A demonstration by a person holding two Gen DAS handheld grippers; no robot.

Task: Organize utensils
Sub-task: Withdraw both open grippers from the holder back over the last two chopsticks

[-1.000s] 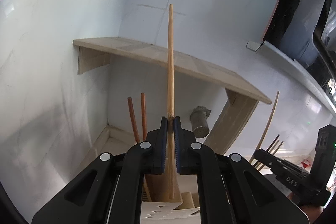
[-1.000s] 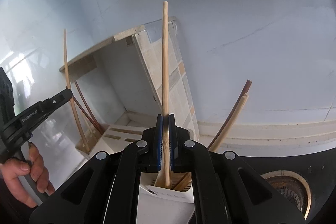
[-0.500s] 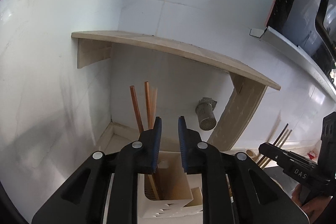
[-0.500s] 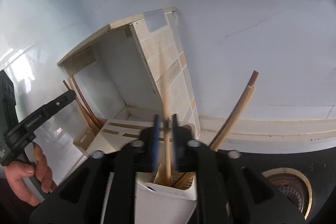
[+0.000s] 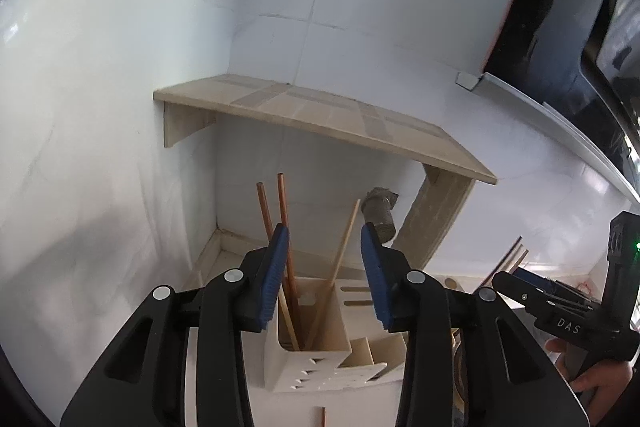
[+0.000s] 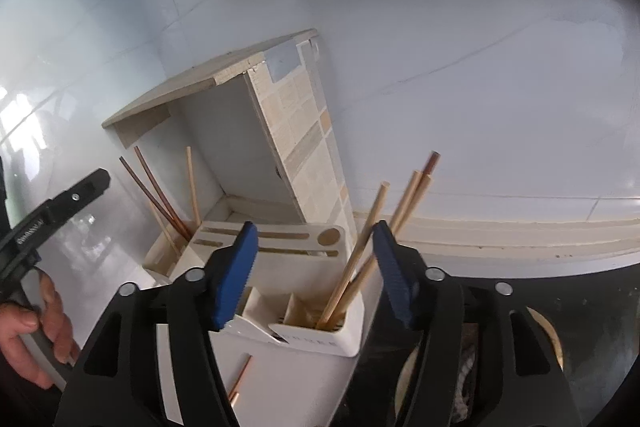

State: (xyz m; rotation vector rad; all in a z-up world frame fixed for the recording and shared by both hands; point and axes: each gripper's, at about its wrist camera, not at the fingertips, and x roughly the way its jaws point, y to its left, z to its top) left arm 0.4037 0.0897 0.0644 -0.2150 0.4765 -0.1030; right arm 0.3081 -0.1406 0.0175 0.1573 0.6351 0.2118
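My left gripper (image 5: pixel 325 275) hangs over the left end of a white utensil holder (image 5: pixel 308 367); its jaws are opening. A light wooden chopstick (image 5: pixel 345 247) stands free between them in the compartment, beside two red-brown chopsticks (image 5: pixel 282 223). My right gripper (image 6: pixel 314 267) is over the holder's right end (image 6: pixel 344 337), and its jaws are opening too. Another light chopstick (image 6: pixel 362 243) leans in that compartment between the pads, touching neither, next to several more chopsticks (image 6: pixel 414 195).
A tiled shelf (image 5: pixel 320 115) juts from the white wall above the holder. A grey metal fitting (image 5: pixel 378 213) hangs under it. One red-brown chopstick (image 6: pixel 240 383) lies on the counter before the holder. A round burner (image 6: pixel 548 343) sits at the right.
Both grippers went from shut on upright light chopsticks to open. Each chopstick dropped into its compartment and now leans there. Both grippers rose slightly.
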